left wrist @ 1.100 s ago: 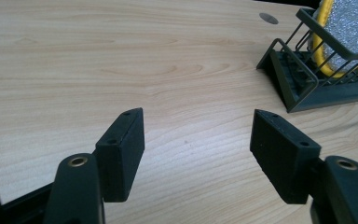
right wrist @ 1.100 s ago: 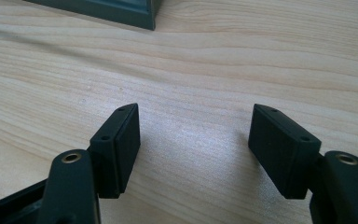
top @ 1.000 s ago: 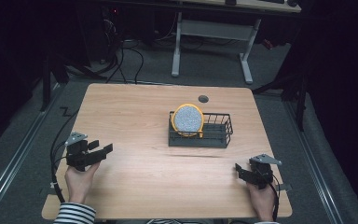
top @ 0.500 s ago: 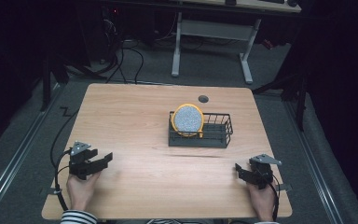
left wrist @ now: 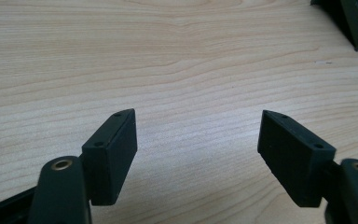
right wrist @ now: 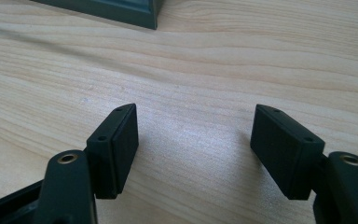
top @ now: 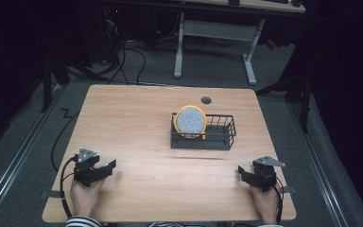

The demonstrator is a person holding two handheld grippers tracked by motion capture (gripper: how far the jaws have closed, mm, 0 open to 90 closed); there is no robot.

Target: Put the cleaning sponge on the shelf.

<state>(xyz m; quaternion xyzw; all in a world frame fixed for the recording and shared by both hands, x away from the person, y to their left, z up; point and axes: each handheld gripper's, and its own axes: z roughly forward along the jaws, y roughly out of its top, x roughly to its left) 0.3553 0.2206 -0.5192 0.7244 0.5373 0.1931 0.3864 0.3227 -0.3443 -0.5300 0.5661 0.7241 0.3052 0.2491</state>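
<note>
on table: left tongs just widened, empty; right tongs wide, empty.

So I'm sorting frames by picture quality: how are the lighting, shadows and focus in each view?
High view: the table is evenly lit, the surroundings almost black; the basket and the plate in it look soft. Left gripper view: sharp wood grain, open jaws slightly soft. Right gripper view: a pale sheen on the wood between the open jaws and a faint shadow by one of them; the basket's edge is blurred.
</note>
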